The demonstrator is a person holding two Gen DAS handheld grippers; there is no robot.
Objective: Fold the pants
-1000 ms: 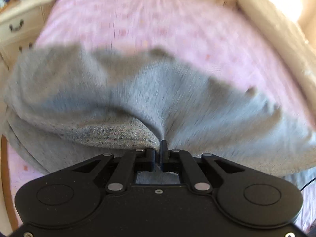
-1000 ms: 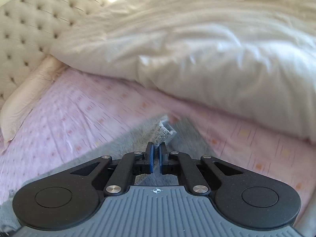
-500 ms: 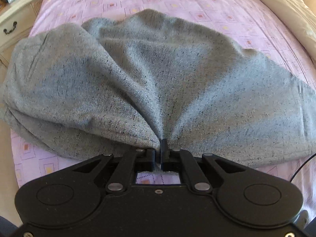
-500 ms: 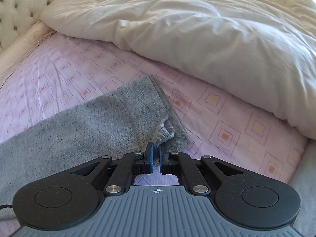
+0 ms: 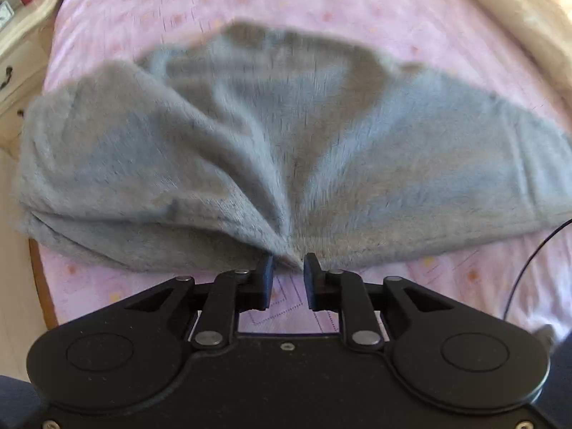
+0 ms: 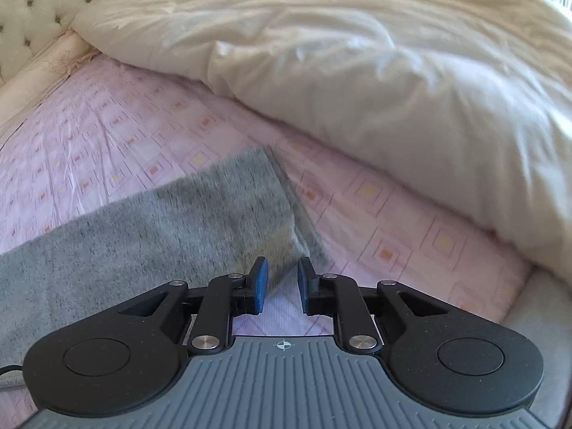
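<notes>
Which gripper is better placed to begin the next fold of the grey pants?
Probably left: the left gripper, open, faces the bunched wide end of the pants. The right gripper, also open, sits only at a leg corner.

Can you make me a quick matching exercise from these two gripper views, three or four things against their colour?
Things:
1. pants
2. bed sheet
3. duvet
4. right gripper finger pads

Colours:
A. blue
B. cream white
C. grey
D. pink with small squares

Pairs: 1-C, 2-D, 3-B, 4-A
</notes>
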